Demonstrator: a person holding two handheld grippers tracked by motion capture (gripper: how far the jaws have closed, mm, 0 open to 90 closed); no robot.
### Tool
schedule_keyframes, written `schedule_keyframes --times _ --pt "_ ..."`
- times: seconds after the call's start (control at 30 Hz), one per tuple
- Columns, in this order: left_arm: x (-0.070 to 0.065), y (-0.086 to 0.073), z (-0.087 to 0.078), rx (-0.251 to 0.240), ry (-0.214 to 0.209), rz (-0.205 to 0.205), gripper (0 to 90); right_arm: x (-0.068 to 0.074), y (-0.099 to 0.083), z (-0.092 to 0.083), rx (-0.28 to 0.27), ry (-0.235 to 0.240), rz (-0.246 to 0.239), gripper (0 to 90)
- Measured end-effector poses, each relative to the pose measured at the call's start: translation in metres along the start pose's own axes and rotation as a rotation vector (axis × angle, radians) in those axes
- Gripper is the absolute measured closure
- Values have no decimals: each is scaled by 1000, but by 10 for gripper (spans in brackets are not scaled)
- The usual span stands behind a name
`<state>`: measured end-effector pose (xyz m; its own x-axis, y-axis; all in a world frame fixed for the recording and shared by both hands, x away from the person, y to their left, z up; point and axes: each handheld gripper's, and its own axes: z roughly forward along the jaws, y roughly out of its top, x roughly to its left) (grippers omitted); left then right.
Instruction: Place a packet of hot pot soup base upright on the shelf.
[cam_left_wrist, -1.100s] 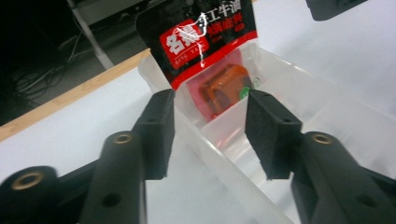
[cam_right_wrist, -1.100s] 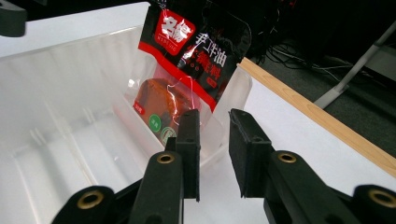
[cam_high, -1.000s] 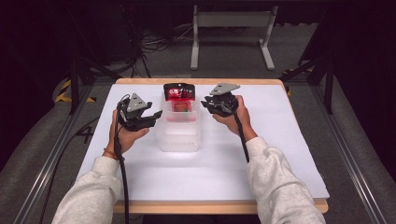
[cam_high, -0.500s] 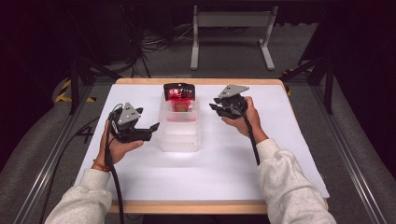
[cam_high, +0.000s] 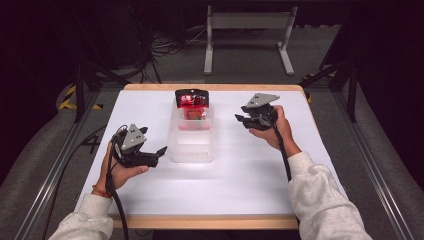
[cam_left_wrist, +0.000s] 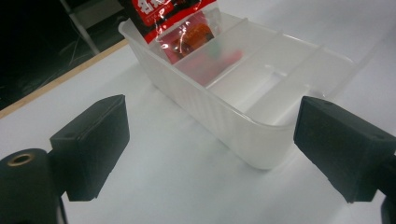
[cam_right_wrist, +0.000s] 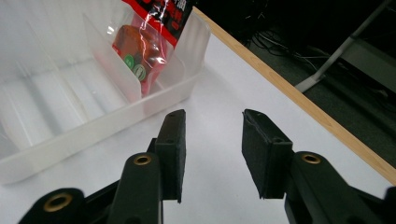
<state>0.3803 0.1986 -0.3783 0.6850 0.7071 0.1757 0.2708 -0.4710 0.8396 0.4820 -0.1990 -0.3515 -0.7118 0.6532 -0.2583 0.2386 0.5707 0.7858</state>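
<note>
Snack packet (cam_high: 191, 102): a red pouch standing upright in the far compartment of the clear divided bin (cam_high: 193, 145), toward the table's (cam_high: 250, 190) far edge.
Bin: mid-table, other compartments look empty.
Left gripper (cam_high: 159, 151): jaws wide apart, empty, just beside the bin's near left corner.
Right gripper (cam_high: 239, 118): jaws parted, empty, right of the bin.
Risk: the light bin may slide if nudged; the tall packet could tip over the wall.

Bright, glaring white table (cam_high: 240, 185) amid dark surroundings; soft, slightly blurred close views, faint shadows.
</note>
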Motion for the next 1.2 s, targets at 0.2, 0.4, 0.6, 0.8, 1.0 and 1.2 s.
schedule_keyframes --times 0.2,0.4,0.6,0.8,1.0,1.2 --pt "-10 -12 0 19 1 24 104 -3 -9 -9 17 -9 -9 561" --pt "-21 -24 5 54 -19 44 97 -5 -18 -18 27 -16 -12 510" --pt "-30 -35 5 63 -35 41 93 -3 -28 -27 54 -28 -36 472" --pt "-36 -45 7 87 -44 44 87 -2 -36 -34 75 -25 -47 446" --pt "-43 -52 8 106 -50 49 79 -1 -50 -45 95 -33 -52 423" --pt "-49 -54 10 125 -54 78 76 1 -65 -58 109 -41 -55 396"
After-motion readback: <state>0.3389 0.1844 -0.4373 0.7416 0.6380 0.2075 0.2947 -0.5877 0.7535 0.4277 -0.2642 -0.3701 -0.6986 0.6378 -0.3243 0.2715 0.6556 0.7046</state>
